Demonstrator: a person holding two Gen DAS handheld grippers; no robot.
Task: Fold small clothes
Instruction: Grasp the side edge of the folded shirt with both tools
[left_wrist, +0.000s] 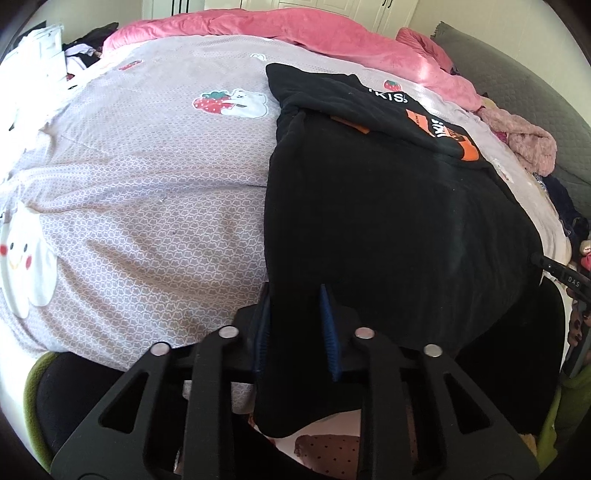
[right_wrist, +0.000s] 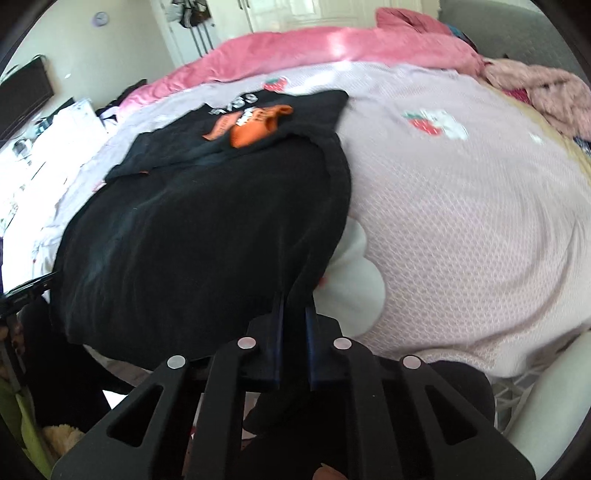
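- Left wrist view: left gripper (left_wrist: 295, 317) clamped on the near left corner of the black garment (left_wrist: 388, 206), which spreads ahead and to its right over the bed sheet (left_wrist: 147, 192).
- Right wrist view: right gripper (right_wrist: 294, 325) pinches the garment's near right corner; black garment (right_wrist: 207, 236) extends ahead-left, orange print (right_wrist: 251, 125) at far end.

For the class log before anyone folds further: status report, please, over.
Left gripper and right gripper each shut on the black garment at its near hem corners. Garment flat on the bedsheet, far end folded. Nothing blocking.
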